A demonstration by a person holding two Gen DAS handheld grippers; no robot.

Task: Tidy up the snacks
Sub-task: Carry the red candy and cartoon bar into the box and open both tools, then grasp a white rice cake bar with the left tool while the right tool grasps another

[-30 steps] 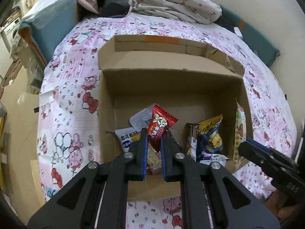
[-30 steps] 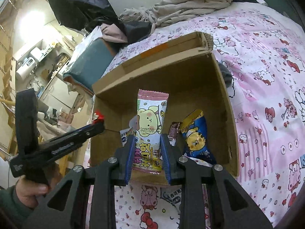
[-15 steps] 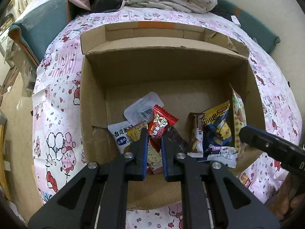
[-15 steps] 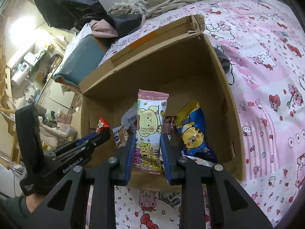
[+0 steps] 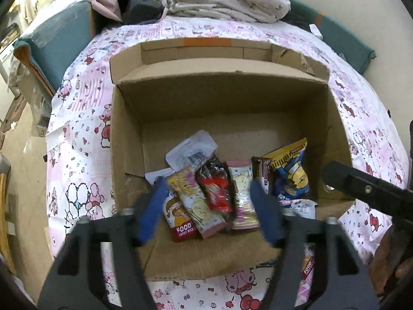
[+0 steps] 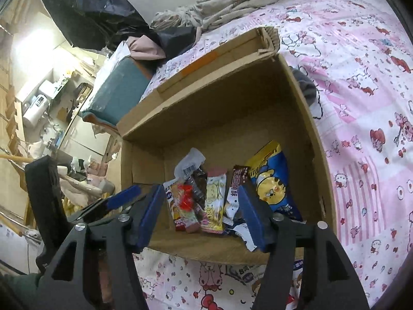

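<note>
We see a bed (image 5: 77, 118) covered in a pink cartoon-print sheet, with a rumpled blanket (image 5: 227, 0) along the top of the frame and a teal cushion (image 5: 54, 41) at the upper left. In the right wrist view, the upper left shows a cluttered room with a black plastic bag (image 6: 90, 18).

An open cardboard box (image 5: 129, 139) sits on the bed at the centre of both views. The snacks lie on its floor near the front wall: a red candy wrapper (image 5: 216, 191) on top of a pink-and-yellow packet (image 5: 198, 204), a pale cartoon packet (image 5: 242, 196) just beside them, a blue-and-yellow bag (image 5: 291, 175) to the right, and a clear wrapper (image 5: 191, 149) behind.

Our left tongs (image 5: 206, 206) are spread wide at the bottom of the frame, holding nothing, with the packets showing between the fingers. Our right tongs (image 6: 201, 214) are likewise spread wide and empty above the box's front edge.
</note>
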